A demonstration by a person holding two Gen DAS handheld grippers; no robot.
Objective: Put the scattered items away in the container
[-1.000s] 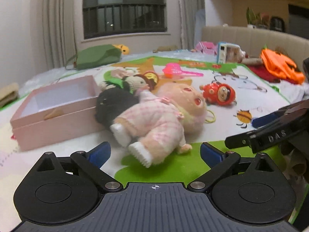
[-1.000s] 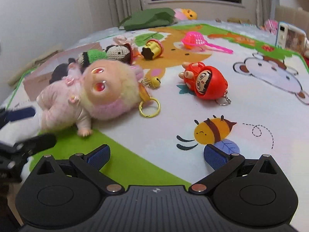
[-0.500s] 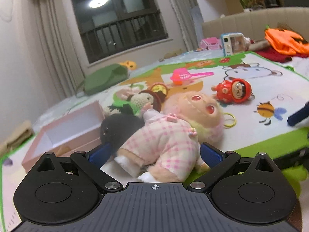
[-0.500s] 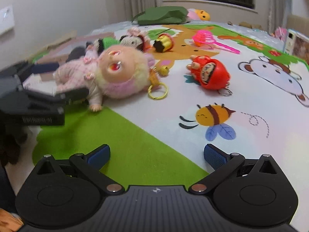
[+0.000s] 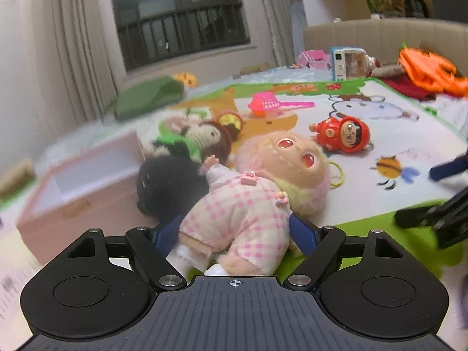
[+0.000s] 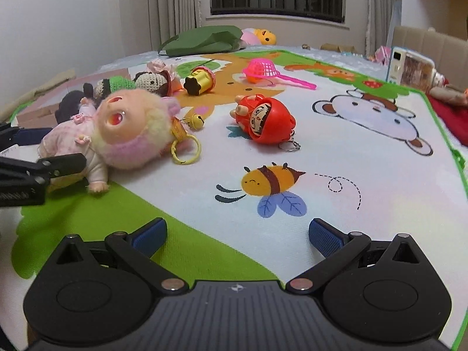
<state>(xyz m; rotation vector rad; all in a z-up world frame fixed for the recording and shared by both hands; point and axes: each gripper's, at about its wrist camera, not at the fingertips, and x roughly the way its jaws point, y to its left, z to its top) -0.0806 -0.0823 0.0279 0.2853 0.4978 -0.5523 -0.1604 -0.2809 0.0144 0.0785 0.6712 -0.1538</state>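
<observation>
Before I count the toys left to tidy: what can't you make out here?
- Pink box interior: left wrist view, near wall hides the floor, blurred.
- Black plush: shape unclear, behind the pink doll.
- Left gripper pads' contact: closing around the doll, which covers them.

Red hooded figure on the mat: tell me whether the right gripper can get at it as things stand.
Probably yes: the red hooded figure lies alone ahead of the open right gripper, only bare mat between; its keyring trails behind.
</observation>
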